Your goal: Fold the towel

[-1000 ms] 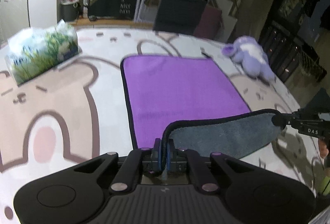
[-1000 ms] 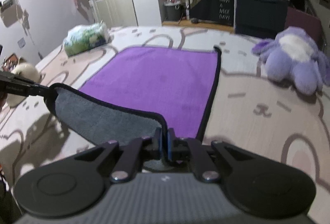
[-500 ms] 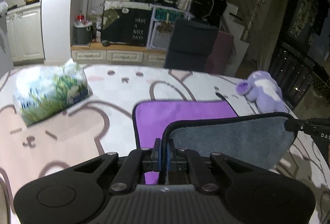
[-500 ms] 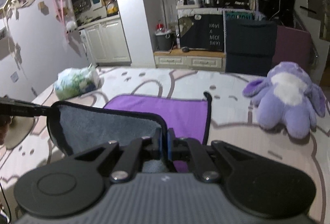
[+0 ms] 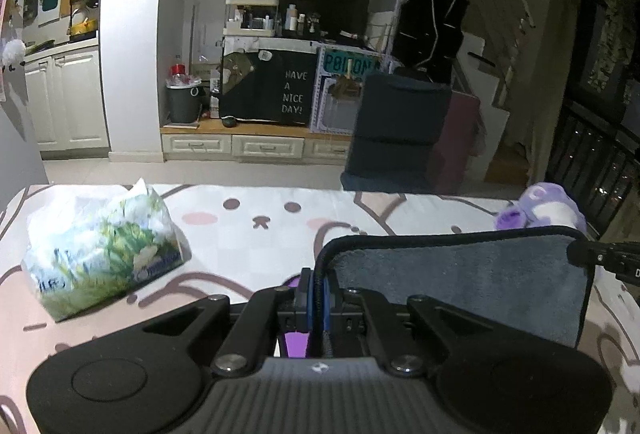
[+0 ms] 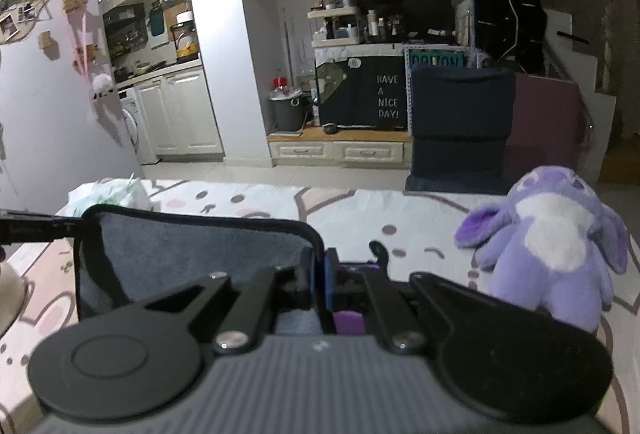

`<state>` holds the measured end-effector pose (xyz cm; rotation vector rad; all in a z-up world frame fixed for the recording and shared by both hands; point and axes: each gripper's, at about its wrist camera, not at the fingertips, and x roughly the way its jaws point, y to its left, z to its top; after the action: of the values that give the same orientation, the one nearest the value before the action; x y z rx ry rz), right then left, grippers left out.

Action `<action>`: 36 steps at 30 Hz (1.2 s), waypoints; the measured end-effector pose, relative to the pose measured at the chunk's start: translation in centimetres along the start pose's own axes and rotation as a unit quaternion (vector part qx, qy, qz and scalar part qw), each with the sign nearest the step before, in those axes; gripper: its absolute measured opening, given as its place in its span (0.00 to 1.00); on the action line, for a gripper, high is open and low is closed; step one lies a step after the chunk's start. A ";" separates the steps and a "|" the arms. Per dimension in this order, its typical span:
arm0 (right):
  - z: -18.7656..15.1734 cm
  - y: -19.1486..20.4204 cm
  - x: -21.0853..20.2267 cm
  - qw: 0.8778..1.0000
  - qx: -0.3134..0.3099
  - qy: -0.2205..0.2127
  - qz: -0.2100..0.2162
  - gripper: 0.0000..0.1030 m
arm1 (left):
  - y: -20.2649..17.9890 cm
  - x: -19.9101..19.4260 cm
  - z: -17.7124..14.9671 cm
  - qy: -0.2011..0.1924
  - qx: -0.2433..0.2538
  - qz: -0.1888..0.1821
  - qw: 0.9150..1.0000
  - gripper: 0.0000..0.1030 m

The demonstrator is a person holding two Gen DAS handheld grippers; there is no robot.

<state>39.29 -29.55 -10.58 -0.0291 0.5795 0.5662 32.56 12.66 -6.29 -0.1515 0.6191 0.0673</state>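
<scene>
The towel [image 5: 460, 282] is purple on one face, grey on the other, with a dark bound edge. Its near edge is lifted and stretched between my two grippers, grey side toward the cameras. My left gripper [image 5: 318, 290] is shut on its left corner. My right gripper [image 6: 320, 274] is shut on its right corner; the towel [image 6: 192, 254] spreads left from it. The right gripper's tip shows at the right edge of the left wrist view [image 5: 608, 258]. A sliver of the purple face [image 6: 350, 320] shows below the fingers. The rest of the towel is hidden.
A tissue pack [image 5: 104, 246] lies at the table's left. A purple plush toy [image 6: 552, 246] sits at the right. The table [image 5: 260, 234] has a cartoon-print cover. A dark chair [image 5: 400, 130] stands beyond its far edge.
Both grippers have risen and carried the towel's near edge forward over the flat part. The cameras tilted up, so the purple face has dropped out of sight.
</scene>
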 end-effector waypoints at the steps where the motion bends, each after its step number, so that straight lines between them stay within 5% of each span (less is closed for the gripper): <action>1: 0.1 0.1 0.1 1.000 0.000 -0.001 -0.003 0.06 | 0.0 0.4 0.3 -0.001 -0.001 0.002 1.000 0.05; 13: 1.3 -0.3 4.4 0.999 0.007 0.004 -0.035 0.06 | -0.2 6.1 1.6 0.002 -0.002 0.030 1.000 0.05; 36: -1.3 -1.1 14.4 0.994 0.016 0.090 -0.064 0.06 | 0.0 14.6 -0.9 0.067 0.028 0.066 0.995 0.05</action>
<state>49.11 -23.50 -19.42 -0.0862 0.7565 0.4325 43.90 12.74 -15.56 -0.0613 0.7638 0.1695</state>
